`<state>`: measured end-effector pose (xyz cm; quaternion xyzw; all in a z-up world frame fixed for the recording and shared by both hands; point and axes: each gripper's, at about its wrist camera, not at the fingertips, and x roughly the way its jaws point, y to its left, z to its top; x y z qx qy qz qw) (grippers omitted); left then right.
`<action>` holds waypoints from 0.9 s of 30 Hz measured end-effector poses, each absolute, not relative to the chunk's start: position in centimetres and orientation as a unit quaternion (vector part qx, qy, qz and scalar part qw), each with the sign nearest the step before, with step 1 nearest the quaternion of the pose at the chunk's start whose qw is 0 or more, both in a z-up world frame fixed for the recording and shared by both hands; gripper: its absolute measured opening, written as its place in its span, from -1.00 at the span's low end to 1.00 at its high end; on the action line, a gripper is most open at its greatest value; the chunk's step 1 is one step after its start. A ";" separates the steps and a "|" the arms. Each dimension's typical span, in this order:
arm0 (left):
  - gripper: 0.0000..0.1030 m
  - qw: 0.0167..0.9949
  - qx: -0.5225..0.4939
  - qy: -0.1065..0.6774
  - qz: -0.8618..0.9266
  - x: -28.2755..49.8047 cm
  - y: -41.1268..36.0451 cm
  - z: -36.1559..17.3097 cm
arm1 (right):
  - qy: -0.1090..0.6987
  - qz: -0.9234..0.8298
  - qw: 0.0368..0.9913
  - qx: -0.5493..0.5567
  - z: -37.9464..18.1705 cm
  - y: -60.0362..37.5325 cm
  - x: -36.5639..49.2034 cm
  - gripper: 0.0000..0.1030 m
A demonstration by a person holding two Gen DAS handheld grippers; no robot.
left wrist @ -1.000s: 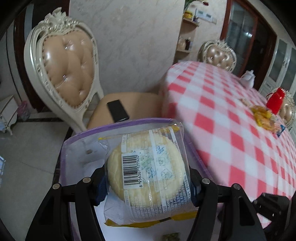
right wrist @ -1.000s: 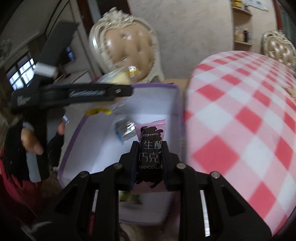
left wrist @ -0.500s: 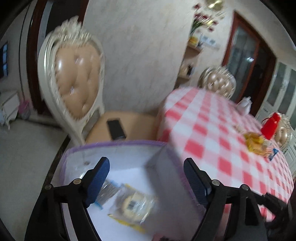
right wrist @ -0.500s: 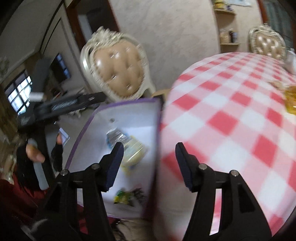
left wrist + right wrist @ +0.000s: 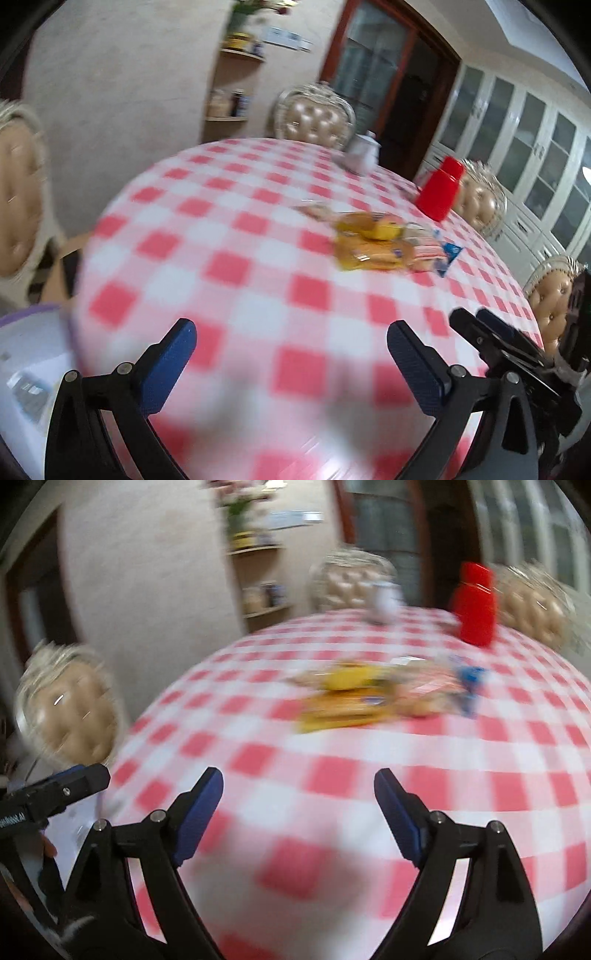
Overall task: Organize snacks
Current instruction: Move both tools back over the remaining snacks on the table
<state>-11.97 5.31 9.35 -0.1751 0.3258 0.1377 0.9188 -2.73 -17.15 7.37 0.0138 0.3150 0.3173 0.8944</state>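
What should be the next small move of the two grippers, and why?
Probably carry both forward to the snack pile in the middle of the checked table. The left gripper and right gripper have just been opening, nothing lies between their jaws, and packets still wait there.

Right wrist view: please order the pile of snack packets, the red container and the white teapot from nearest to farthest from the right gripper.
From the right gripper, jaws open and empty:
1. Pile of snack packets, middle of the table, straight ahead.
2. Red container, far side, to the right.
3. White teapot, far edge, near centre.
The last two are nearly level; the view is too blurred to rank them firmly.
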 end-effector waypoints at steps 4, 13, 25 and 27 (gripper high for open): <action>1.00 0.926 -0.144 0.320 0.138 -4.0 2.5 8.2 | 0.330 0.260 0.905 0.066 6.6 -22.4 2.6 0.66; 1.00 0.916 -0.179 0.339 0.115 7.1 3.2 3.8 | 0.408 0.195 0.877 0.164 1.7 -29.1 9.3 0.66; 1.00 0.906 -0.163 0.367 0.138 19.2 3.2 6.2 | 0.404 0.230 0.874 0.142 1.5 -25.7 8.6 0.66; 1.00 0.890 -0.141 0.413 0.128 21.1 3.6 4.6 | 0.398 0.235 0.878 0.122 1.6 -25.1 8.3 0.66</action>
